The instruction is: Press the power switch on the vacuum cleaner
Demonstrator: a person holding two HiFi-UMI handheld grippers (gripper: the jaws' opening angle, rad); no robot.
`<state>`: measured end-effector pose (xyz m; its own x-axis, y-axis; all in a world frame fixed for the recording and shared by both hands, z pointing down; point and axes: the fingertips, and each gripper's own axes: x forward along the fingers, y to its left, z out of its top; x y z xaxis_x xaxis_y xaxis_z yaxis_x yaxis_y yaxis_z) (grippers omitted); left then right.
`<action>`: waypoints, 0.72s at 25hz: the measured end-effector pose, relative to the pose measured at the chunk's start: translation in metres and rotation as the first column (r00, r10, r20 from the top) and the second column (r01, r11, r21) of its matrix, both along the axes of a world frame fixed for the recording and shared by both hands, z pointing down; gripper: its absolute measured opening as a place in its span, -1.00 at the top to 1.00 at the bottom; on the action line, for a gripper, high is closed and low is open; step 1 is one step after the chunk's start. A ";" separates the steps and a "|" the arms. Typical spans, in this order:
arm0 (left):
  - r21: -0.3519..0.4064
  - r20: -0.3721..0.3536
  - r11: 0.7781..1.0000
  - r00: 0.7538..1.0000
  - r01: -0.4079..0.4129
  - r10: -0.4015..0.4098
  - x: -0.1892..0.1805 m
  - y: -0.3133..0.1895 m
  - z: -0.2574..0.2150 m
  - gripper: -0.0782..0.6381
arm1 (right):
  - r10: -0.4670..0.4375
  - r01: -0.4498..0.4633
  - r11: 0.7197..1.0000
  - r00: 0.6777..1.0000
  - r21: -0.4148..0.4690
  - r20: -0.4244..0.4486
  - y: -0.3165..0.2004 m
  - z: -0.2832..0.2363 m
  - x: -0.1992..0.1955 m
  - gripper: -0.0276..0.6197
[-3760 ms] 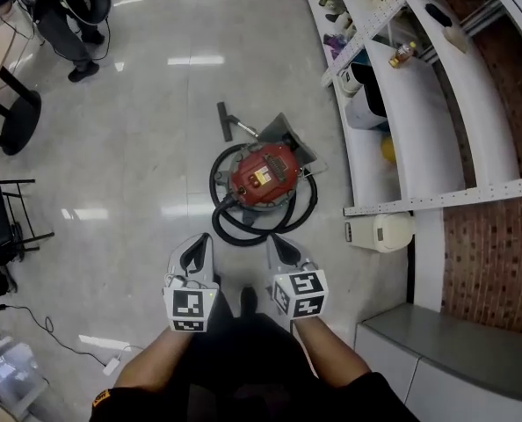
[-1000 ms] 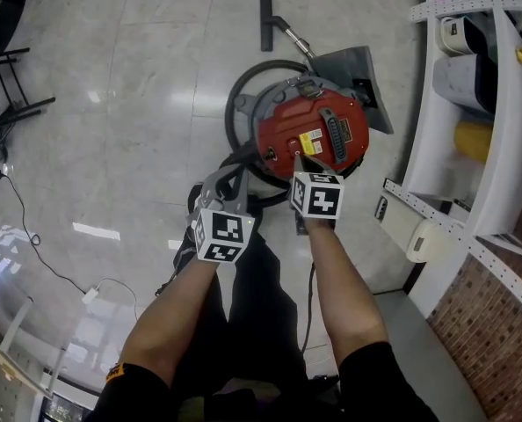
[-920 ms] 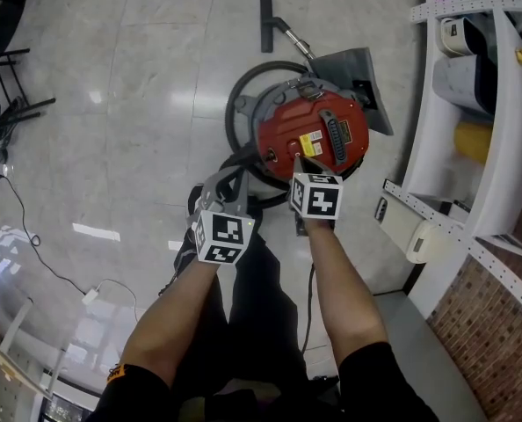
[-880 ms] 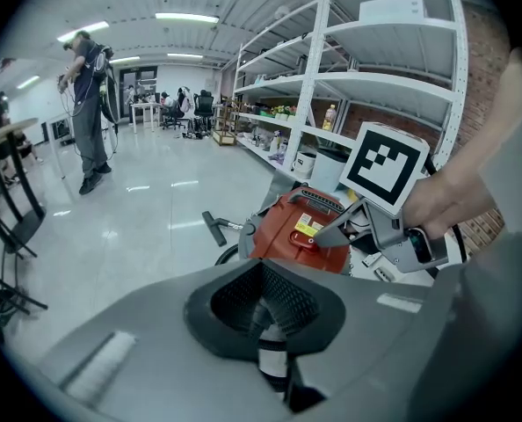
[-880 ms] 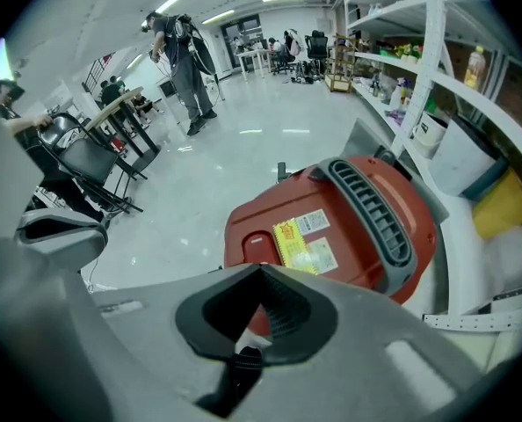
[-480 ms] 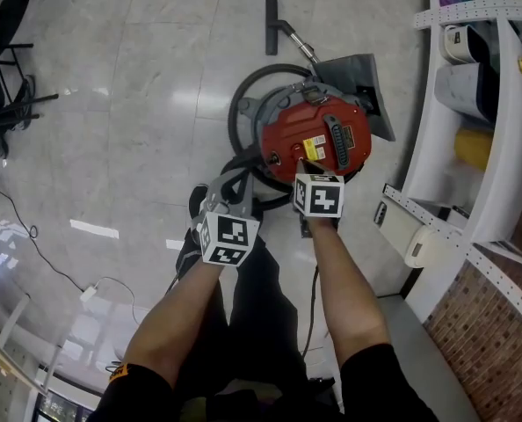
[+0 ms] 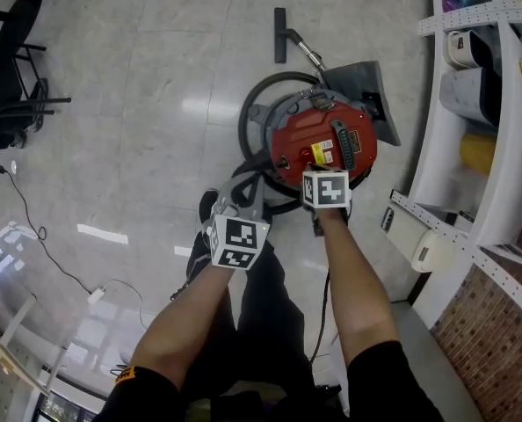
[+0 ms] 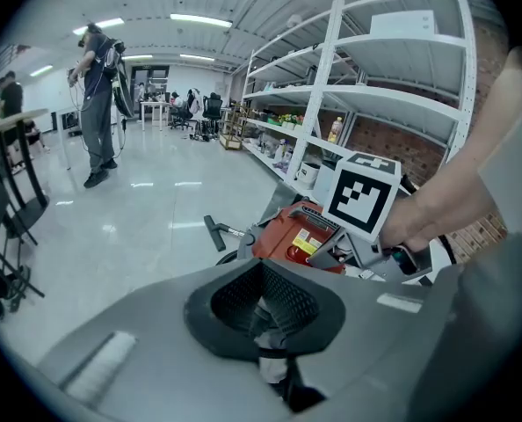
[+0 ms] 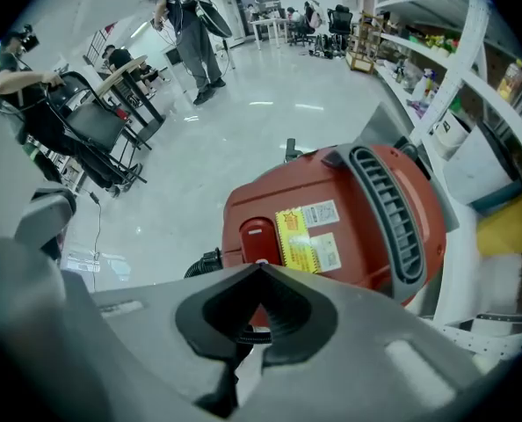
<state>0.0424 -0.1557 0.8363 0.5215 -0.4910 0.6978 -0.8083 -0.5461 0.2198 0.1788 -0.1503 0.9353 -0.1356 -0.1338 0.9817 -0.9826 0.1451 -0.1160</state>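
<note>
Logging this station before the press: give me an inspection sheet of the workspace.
Surface: glossy tiled floor.
Job's things: red vacuum cleaner; red power switch on its top.
Clutter: grey panel against the vacuum cleaner; white appliance lying further right.
Grippers: right gripper shut, tip at the power switch's lower edge; left gripper shut, holding nothing.
Cables: black hose looped round the vacuum cleaner; thin cable on the floor at left.
Surroundings: white shelving at right; black chair; a person far off.

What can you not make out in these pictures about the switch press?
- Contact with the switch: in the right gripper view, the right gripper's shut tip covers its lower edge.
- Head view: the cube hides that tip on the vacuum.
- Sticker print: too small.
</note>
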 end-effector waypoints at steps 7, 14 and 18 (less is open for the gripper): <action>0.011 -0.013 1.000 1.000 0.009 -0.009 0.001 -0.003 -0.010 0.74 | 0.035 -0.036 0.998 0.999 0.054 0.025 0.009 -0.012 0.001 0.94; 0.008 -0.033 1.000 0.999 0.021 -0.021 0.005 -0.005 -0.053 0.74 | 0.055 -0.067 0.990 0.994 0.127 0.091 0.028 -0.070 -0.009 0.94; 0.017 -0.052 1.000 0.999 0.013 -0.012 0.008 -0.004 -0.090 0.74 | 0.082 -0.108 0.975 0.987 0.195 0.138 0.032 -0.117 -0.014 0.94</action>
